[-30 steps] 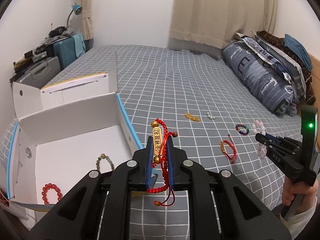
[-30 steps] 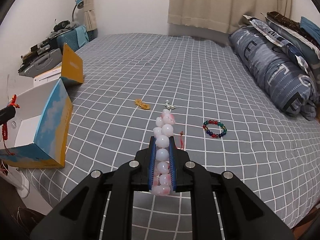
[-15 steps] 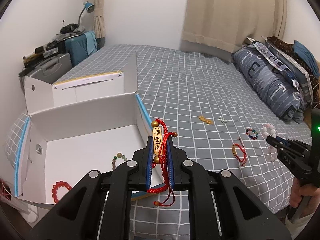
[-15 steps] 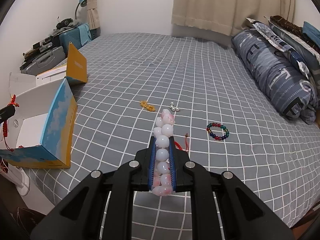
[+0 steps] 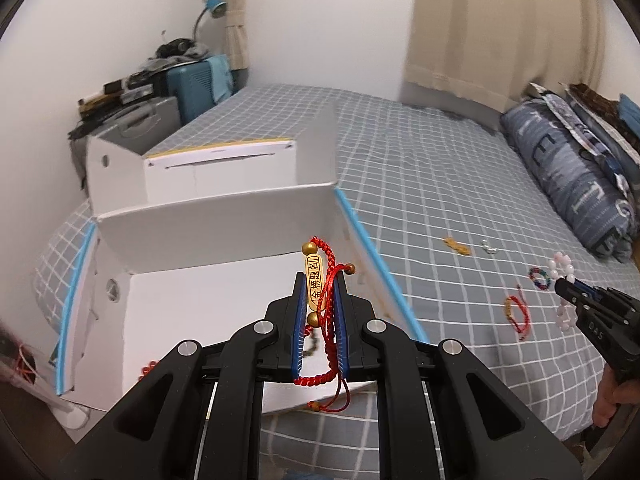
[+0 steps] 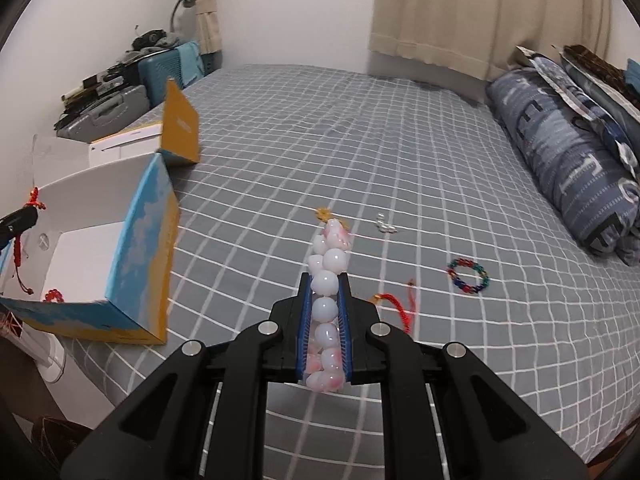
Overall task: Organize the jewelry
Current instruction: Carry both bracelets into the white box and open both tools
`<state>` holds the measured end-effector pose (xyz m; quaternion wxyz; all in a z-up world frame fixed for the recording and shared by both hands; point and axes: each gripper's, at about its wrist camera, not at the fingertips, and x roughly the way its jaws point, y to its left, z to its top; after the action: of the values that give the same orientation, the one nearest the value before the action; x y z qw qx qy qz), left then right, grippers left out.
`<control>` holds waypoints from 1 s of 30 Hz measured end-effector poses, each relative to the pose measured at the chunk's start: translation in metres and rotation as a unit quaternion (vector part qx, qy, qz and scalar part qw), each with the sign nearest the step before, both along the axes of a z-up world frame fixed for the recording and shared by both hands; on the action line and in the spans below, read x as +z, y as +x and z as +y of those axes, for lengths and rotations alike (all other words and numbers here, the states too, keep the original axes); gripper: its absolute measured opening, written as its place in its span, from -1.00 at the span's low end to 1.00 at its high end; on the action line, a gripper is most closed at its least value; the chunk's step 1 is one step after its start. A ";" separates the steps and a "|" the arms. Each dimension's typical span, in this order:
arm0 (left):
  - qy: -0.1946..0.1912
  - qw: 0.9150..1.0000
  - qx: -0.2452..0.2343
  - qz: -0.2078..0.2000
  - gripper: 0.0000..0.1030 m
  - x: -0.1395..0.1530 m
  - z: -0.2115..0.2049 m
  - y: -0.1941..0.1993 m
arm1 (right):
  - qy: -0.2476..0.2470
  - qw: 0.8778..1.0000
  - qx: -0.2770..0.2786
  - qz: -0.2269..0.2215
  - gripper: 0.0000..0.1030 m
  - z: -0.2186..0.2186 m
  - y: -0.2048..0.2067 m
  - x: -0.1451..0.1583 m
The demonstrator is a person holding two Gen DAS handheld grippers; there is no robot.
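The left gripper [image 5: 320, 300] pinched a red braided cord bracelet [image 5: 326, 312] with an oblong gold plate over the white cardboard box [image 5: 208, 232], while the right gripper [image 6: 325, 300] clamped a strand of round, glossy pink-white beads [image 6: 326, 308] above the checked bed [image 6: 360, 140].

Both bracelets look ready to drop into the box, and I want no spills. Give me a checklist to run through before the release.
1. Left hand-held gripper shut on the red cord bracelet: ok.
2. Right hand-held gripper shut on the pink bead bracelet: ok.
3. White box open on top: ok.
4. Red cord bracelet above the box floor: ok.
5. Pink bead bracelet above the box: not ok, it is over the bedspread.
6. Loose cord ends clear of the box wall: cannot tell.
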<state>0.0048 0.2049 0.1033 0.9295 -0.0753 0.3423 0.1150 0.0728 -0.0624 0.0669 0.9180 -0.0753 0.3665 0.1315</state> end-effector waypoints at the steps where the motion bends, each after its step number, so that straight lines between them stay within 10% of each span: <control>1: 0.000 1.000 0.005 0.000 -0.77 0.000 0.005 -0.001 | 0.000 1.000 0.003 0.000 -0.78 0.005 0.000 0.000; 30: 0.012 0.990 0.134 0.043 -0.77 -0.024 0.112 -0.022 | 0.011 0.993 0.119 0.006 -0.78 0.206 0.002 0.008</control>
<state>-0.0171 0.3168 0.0789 0.8909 -0.1041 0.3674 0.2460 0.0744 0.1433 0.0745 0.8946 -0.1072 0.3587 0.2442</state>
